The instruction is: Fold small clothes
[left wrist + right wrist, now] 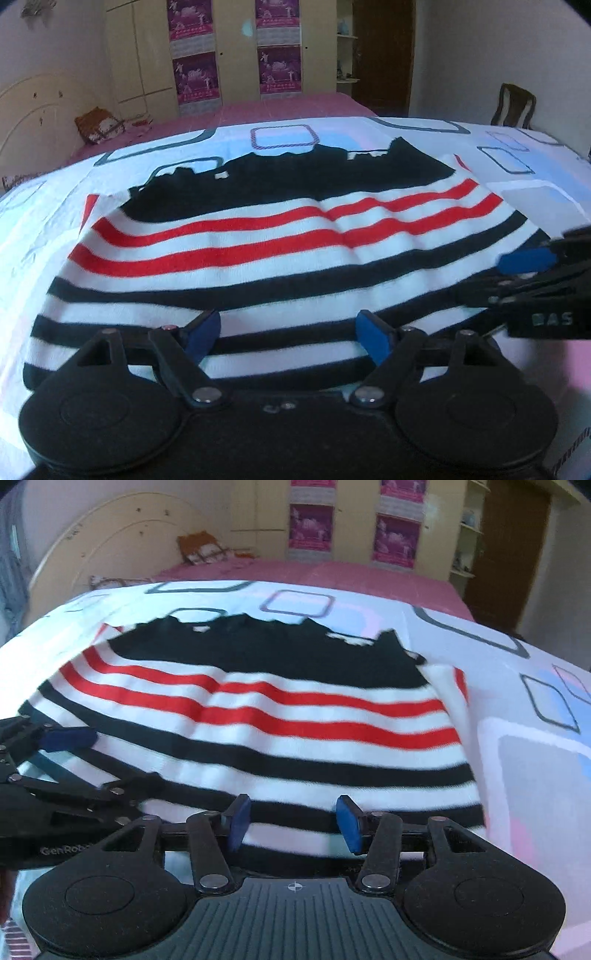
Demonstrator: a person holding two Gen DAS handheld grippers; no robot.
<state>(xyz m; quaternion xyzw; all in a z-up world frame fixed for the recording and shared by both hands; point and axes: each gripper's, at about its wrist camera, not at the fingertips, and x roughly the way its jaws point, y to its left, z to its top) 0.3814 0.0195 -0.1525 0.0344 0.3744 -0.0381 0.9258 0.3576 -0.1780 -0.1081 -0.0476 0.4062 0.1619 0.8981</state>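
Observation:
A small striped sweater point(277, 236) lies flat on a white patterned sheet point(37, 229). It has a black top, red and white bands in the middle and black and white bands near me. My left gripper point(290, 332) stands open over the near hem, its blue pads point(373, 338) wide apart and nothing pinched between them. In the right wrist view the sweater point(277, 716) fills the middle. My right gripper point(293, 819) hangs open over the hem's right part. Each gripper shows in the other's view: the right gripper point(509, 277) at the sweater's right edge, the left gripper point(99, 760) at its left.
The sheet point(517, 775) covers a pink bed point(258, 107) that stretches away behind the sweater. A curved headboard point(37, 110) and a cushion point(98, 125) are at the far left. A wardrobe with posters point(195, 74), a dark door point(384, 55) and a chair point(513, 105) stand beyond.

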